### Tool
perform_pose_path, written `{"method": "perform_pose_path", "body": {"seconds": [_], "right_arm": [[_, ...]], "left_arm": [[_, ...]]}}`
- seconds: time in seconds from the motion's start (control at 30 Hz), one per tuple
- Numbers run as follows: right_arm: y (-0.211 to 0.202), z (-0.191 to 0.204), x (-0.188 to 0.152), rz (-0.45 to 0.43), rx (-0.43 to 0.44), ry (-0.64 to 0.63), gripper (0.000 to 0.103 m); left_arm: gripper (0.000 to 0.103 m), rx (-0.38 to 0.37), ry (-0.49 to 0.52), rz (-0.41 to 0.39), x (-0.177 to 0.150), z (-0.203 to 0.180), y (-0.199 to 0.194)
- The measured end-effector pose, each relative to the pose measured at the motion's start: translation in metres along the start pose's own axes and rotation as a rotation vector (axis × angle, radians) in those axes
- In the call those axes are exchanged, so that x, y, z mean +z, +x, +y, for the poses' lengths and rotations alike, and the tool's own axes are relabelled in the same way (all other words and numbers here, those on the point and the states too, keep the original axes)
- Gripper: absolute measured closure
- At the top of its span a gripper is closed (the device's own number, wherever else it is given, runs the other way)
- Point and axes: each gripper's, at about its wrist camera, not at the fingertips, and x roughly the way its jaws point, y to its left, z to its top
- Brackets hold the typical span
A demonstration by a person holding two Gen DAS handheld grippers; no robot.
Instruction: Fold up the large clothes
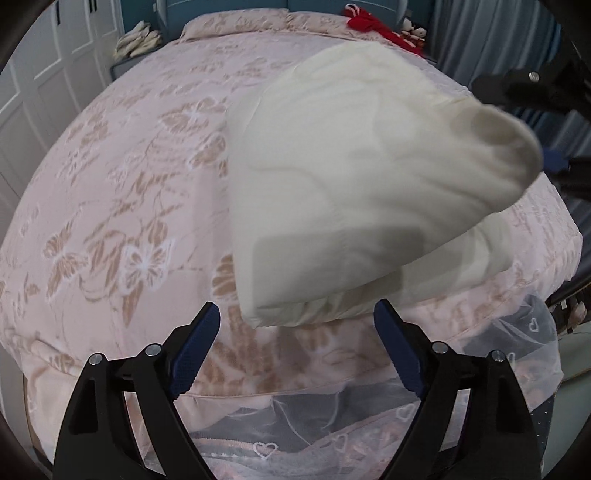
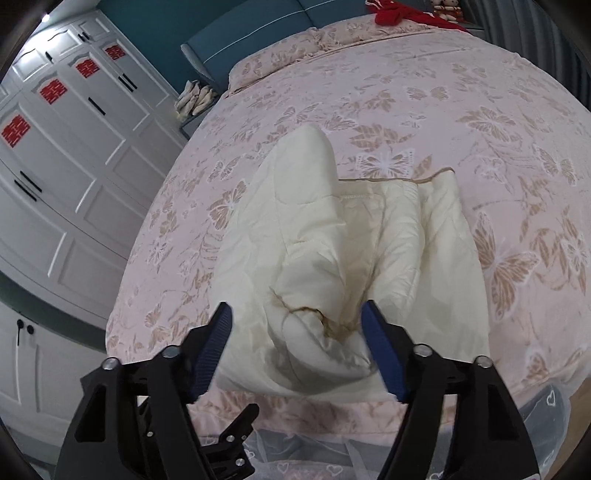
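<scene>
A cream quilted garment (image 1: pixel 351 199) lies partly folded on the pink butterfly bedspread (image 1: pixel 110 206), near the bed's front edge. My left gripper (image 1: pixel 297 354) is open and empty, just in front of the garment's near folded edge. In the right wrist view the same garment (image 2: pixel 332 258) is bunched up with a brown trim showing. My right gripper (image 2: pixel 297 347) is open with its jaws on either side of the garment's near bunched corner, not closed on it. The right gripper also shows at the right edge of the left wrist view (image 1: pixel 546 129), blurred.
A white wardrobe (image 2: pixel 66 147) with red paper cuts stands left of the bed. A teal headboard (image 2: pixel 243 33) is at the back, with red cloth (image 2: pixel 402 14) and small dolls near it. A sheer lace bed skirt (image 1: pixel 332 424) hangs below the front edge.
</scene>
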Motion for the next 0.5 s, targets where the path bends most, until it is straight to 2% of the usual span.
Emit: {"method": "perform_pose_path", "body": {"seconds": [0.07, 0.2, 0.33, 0.5], "right_arm": [[0.008, 0.000, 0.003, 0.019, -0.019, -0.008, 0.064], [0.012, 0.000, 0.009, 0.025, -0.025, -0.034, 0.083], [-0.018, -0.003, 0.018, -0.042, 0.039, -0.029, 0.086], [-0.062, -0.030, 0.018, -0.140, 0.027, 0.001, 0.087]], "left_arm": [[0.020, 0.000, -0.013, 0.005, 0.000, 0.004, 0.006], [0.020, -0.008, -0.029, -0.005, 0.004, 0.007, 0.009], [0.026, -0.008, -0.033, 0.002, 0.011, 0.008, 0.013], [0.041, -0.045, -0.050, 0.014, 0.018, 0.004, 0.011]]}}
